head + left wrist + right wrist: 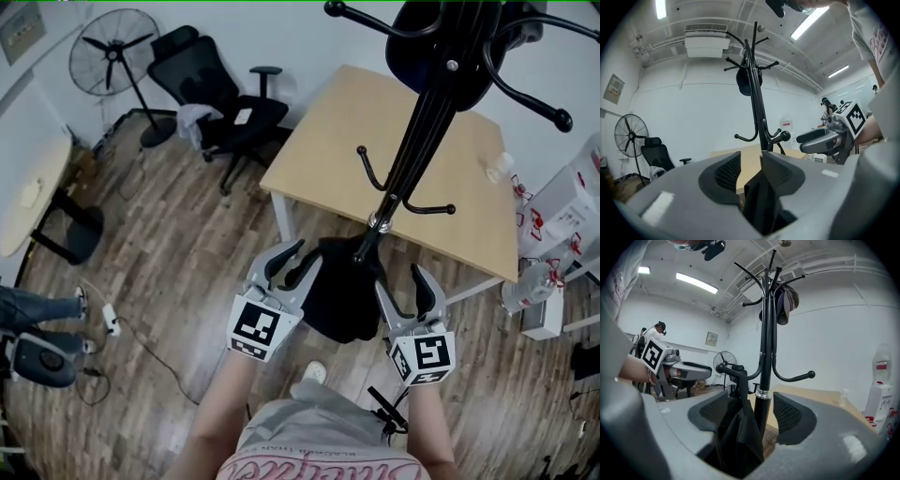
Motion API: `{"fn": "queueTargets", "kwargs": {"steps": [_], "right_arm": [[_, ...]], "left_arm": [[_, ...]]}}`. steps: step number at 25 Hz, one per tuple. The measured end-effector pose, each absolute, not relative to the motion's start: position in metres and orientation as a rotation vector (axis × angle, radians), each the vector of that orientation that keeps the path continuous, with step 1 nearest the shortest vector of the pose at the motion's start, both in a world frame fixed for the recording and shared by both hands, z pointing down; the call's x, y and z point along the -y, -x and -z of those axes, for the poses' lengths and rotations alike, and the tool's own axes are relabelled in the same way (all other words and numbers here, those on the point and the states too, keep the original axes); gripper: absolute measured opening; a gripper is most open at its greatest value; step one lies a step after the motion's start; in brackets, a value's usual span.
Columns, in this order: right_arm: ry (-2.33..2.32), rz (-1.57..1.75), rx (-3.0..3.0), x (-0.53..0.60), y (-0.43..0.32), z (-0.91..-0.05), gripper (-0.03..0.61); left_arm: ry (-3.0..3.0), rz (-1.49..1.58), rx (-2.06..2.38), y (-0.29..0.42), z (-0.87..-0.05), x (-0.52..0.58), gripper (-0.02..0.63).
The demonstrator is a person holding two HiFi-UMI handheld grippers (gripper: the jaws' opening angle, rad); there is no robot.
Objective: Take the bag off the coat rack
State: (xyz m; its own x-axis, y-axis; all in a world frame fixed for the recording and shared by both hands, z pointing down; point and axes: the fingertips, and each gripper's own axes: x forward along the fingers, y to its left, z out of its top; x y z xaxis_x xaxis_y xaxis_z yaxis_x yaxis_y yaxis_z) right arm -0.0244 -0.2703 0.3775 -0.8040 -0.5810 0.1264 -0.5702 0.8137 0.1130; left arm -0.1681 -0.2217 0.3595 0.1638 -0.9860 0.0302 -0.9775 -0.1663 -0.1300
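Left gripper [751, 159] jaws stand slightly apart and press on nothing; the right gripper [751, 399] gapes wider, likewise released. Both flank the black bag [339, 292], which hangs just ahead of their tips from a low hook [729, 371] on the coat rack [422, 131], probably so each can take one side. Only the right gripper view shows the strap over that hook; only the head view shows the table [347, 122] beyond.
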Motion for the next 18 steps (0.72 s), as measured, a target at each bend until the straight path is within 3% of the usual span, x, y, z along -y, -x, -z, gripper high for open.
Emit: {"fn": "queueTargets", "kwargs": {"steps": [4,6,18], "right_arm": [[-0.914,-0.052,2.883,0.272,0.028,-0.381,0.511],[-0.929,-0.057,2.872,0.271,0.03,-0.382,0.523],[-1.112,-0.046,2.705,0.247,0.038,-0.415,0.522]], "left_arm": [[2.404,0.116,-1.916,0.169,-0.363,0.232,0.399],[2.423,0.121,-1.894,0.171,-0.367,0.235,0.46],[2.645,0.243,-1.67,0.185,-0.41,0.236,0.477]]}}
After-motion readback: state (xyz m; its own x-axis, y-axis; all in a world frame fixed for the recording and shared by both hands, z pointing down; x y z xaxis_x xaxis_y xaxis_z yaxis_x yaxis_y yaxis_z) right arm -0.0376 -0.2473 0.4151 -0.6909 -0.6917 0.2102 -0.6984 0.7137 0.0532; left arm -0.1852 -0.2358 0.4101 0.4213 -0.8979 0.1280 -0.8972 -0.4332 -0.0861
